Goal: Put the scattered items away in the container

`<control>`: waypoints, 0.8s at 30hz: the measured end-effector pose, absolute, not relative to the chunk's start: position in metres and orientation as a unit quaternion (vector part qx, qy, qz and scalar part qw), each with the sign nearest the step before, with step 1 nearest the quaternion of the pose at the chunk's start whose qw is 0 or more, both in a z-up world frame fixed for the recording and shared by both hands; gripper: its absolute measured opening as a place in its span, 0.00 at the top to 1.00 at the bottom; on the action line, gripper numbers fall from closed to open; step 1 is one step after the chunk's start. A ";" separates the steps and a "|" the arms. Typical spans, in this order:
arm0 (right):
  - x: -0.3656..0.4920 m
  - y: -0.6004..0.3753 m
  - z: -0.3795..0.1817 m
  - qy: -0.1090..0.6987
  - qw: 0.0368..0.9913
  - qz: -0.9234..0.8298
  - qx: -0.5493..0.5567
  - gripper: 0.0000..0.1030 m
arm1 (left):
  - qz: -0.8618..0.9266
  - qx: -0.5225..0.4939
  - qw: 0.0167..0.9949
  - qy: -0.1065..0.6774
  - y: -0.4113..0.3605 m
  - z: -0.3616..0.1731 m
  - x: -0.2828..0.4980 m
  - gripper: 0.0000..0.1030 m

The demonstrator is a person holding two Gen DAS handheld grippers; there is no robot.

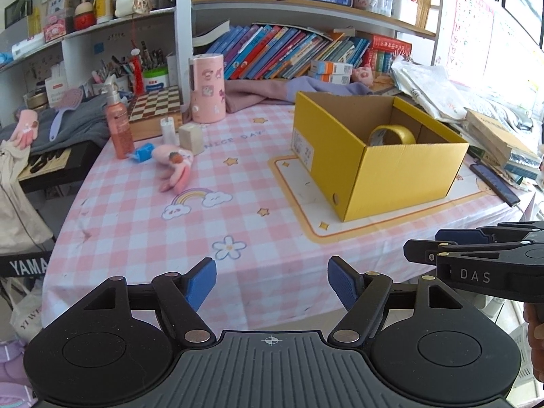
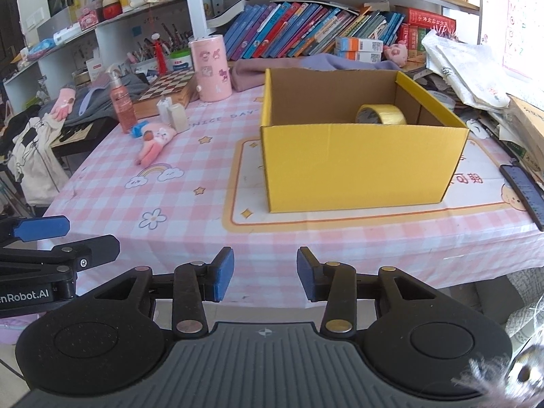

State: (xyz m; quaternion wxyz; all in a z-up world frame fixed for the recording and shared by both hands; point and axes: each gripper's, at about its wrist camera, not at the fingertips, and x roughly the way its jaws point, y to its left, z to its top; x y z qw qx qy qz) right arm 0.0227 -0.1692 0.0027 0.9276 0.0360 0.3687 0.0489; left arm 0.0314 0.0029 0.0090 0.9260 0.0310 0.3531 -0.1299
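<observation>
Left gripper: jaws wide, empty. Right gripper: narrower gap, empty. Pink glove far ahead-left; yellow box ahead-right, holding 1 tape roll. Risk: reaching past the spray bottle probably topples it.

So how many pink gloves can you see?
2. One pink glove lies on the checked tablecloth, beside the blue wrapped thing. The other pink glove lies off to the left on the grey cloth. More could hide in the clutter.
</observation>
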 end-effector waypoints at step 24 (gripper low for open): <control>0.025 -0.135 -0.002 0.386 0.919 0.076 0.021 0.50 | -0.090 0.028 0.931 0.352 0.037 0.007 0.027 0.13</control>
